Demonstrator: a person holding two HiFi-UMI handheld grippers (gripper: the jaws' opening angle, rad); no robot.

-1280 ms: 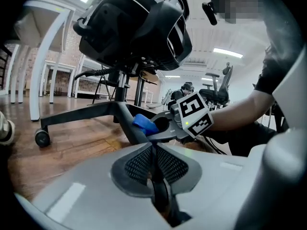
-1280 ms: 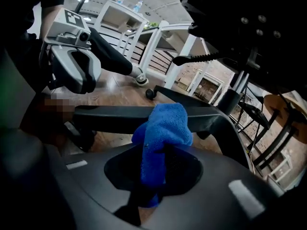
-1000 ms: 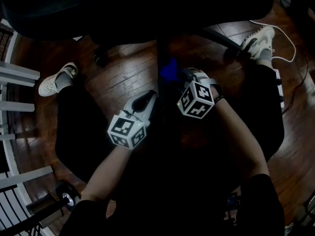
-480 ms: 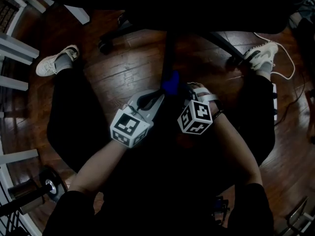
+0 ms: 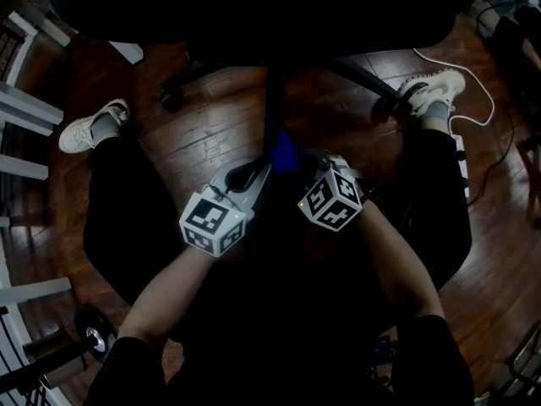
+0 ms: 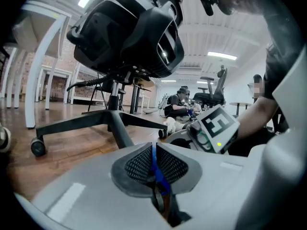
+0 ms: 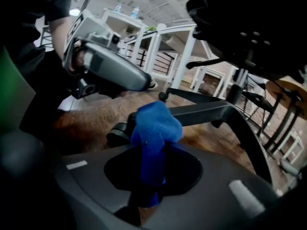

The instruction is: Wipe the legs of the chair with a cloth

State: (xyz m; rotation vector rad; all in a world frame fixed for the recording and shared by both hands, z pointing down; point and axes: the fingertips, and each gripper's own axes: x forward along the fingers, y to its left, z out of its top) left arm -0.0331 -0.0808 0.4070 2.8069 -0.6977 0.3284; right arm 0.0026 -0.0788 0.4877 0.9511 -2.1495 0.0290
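**Head view.** A black office chair [image 5: 254, 7] fills the upper field. One leg [image 5: 275, 100] of its star base runs from under the seat toward the viewer, across a dark wooden floor [image 5: 211, 134]. A bright blue cloth [image 5: 283, 152] sits at the near end of this leg. The left gripper [image 5: 256, 174] lies to the leg's left and the right gripper [image 5: 309, 161] to its right, and both tips meet at the cloth. Each gripper carries a cube [image 5: 211, 224] printed with black-and-white square markers. Two white shoes [image 5: 91, 129] flank the chair base.

**Left gripper view.** The meshed fingers [image 6: 139, 164] are closed to a narrow slit and pinch a thin blue edge of the cloth [image 6: 154, 169]. Beyond them stand the chair's column and its legs, one ending in a caster [image 6: 38, 147].

**Right gripper view.** The fingers [image 7: 182, 170] clamp a bunched, fleecy fold of the cloth [image 7: 153, 126]. The fold bulges above them in front of a grey chair leg [image 7: 206, 111]. Whether it touches that leg cannot be told.
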